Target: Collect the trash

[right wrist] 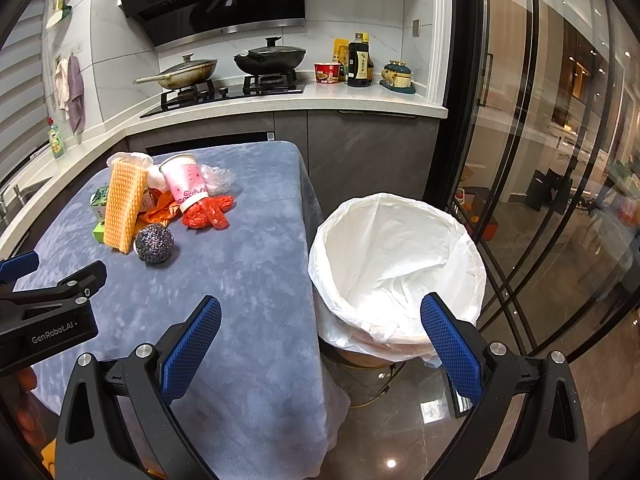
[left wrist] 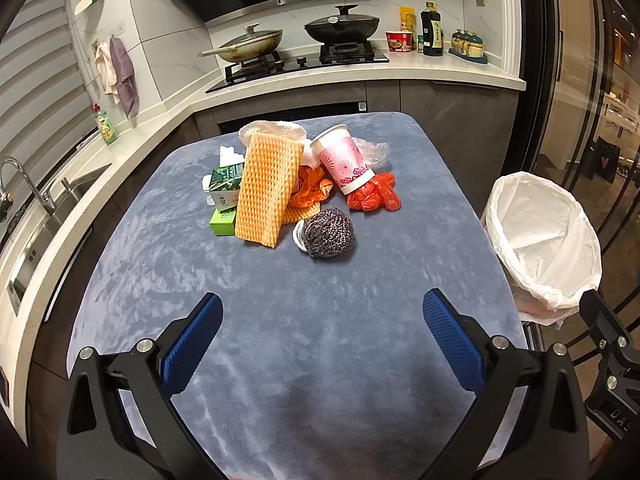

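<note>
A heap of trash lies at the far middle of the blue-grey cloth table (left wrist: 304, 340): an orange foam net (left wrist: 266, 188), a pink paper cup (left wrist: 344, 158) on its side, a red plastic bag (left wrist: 376, 198), a steel scouring ball (left wrist: 328, 233), green cartons (left wrist: 225, 186) and crumpled white paper (left wrist: 276, 128). My left gripper (left wrist: 322, 316) hovers open over the near table, well short of the heap, nothing between its fingers. My right gripper (right wrist: 320, 320) is open too, over the table's right edge beside the white-lined bin (right wrist: 396, 264). The same heap shows there: net (right wrist: 122, 208), cup (right wrist: 184, 182), ball (right wrist: 154, 242).
The bin (left wrist: 544, 240) stands on the floor right of the table. A counter with a sink (left wrist: 36, 216) runs along the left, a stove with two pans (left wrist: 304, 36) behind. Glass doors (right wrist: 540, 160) close the right side. The left gripper's body (right wrist: 52, 312) shows at the right view's left edge.
</note>
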The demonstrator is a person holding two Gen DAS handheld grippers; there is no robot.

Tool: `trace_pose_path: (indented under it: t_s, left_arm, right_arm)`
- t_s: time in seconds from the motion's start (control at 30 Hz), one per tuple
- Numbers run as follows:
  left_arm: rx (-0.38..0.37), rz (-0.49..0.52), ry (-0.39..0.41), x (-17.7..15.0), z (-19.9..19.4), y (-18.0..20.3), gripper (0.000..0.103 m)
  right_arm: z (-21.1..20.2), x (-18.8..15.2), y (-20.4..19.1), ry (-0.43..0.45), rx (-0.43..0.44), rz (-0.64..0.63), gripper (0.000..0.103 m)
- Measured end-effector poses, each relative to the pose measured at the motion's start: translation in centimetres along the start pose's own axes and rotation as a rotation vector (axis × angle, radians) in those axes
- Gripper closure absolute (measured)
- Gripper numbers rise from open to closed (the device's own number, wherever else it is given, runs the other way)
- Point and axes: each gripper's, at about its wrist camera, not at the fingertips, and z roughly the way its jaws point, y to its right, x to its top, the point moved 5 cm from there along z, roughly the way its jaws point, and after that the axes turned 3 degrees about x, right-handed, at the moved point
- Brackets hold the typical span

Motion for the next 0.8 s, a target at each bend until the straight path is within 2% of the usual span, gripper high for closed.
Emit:
trace_pose_path:
  t_s: [0.8]
  left_arm:
    - [0.013,-0.009,-0.004,0.33,0.21,-0.06,0.007]
  right_arm:
    - [0.08,-0.11,0.12,0.001,0.001,-0.002,0.007]
